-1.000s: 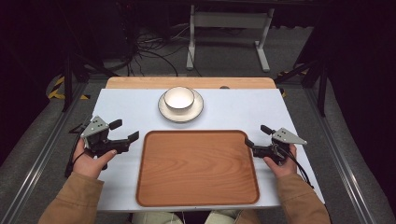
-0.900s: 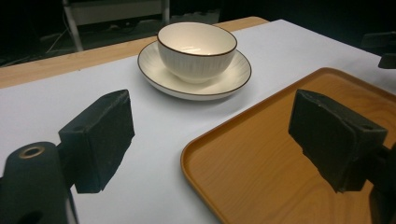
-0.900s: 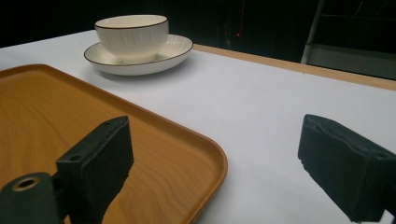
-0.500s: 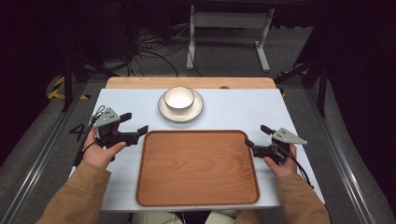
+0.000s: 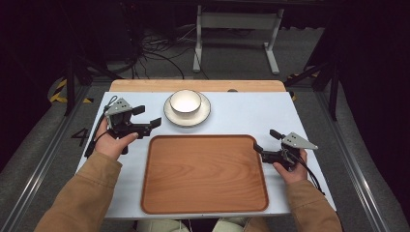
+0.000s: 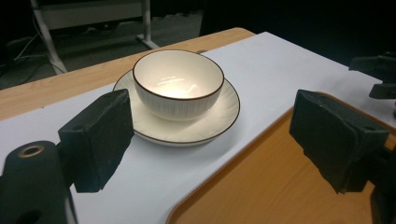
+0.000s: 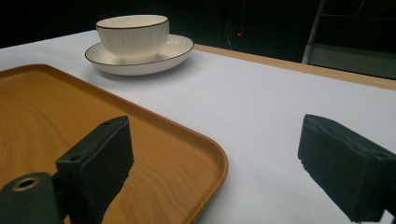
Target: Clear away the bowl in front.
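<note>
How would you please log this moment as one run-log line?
left hand-held gripper: open, near white ribbed bowl on saucer | right hand-held gripper: open, at wooden tray edge | tray: empty

We see a tray (image 5: 203,174) of wood with a smooth, lightly sheened grain. The bowl (image 6: 177,84) looks like glazed ceramic, glossy inside, finely ribbed outside, with a dark rim line; the saucer (image 6: 205,123) beneath has the same glossy glaze. The table (image 5: 241,113) top is a matt, pale, smooth sheet, perhaps laminate, with bare wood at its far edge. We find the left gripper (image 6: 224,140) pads matt black and slightly rough, seemingly rubber or foam. The sleeve (image 5: 82,193) is tan woven cloth.
</note>
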`<control>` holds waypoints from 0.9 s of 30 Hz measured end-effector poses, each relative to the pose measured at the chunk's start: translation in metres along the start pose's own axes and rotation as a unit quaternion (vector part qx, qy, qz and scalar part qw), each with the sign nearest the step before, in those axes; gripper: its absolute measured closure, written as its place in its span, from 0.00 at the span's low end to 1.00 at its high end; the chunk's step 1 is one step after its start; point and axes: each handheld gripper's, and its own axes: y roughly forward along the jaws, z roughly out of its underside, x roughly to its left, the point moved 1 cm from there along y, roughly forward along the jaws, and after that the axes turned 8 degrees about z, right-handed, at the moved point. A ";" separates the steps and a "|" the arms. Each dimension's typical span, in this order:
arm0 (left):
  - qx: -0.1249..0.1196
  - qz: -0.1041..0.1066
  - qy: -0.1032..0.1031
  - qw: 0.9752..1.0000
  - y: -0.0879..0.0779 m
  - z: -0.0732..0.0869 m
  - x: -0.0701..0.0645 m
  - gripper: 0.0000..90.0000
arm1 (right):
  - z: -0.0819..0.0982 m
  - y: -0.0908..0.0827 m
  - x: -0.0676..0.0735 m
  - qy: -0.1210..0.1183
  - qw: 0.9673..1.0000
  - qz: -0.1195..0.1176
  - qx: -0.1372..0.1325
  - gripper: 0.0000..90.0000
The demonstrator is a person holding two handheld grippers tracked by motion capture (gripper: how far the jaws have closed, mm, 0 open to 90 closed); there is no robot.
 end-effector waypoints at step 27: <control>0.000 0.013 -0.002 1.000 0.038 -0.030 0.018 0.19 | 0.000 0.000 0.000 0.000 1.000 -0.002 0.000 0.12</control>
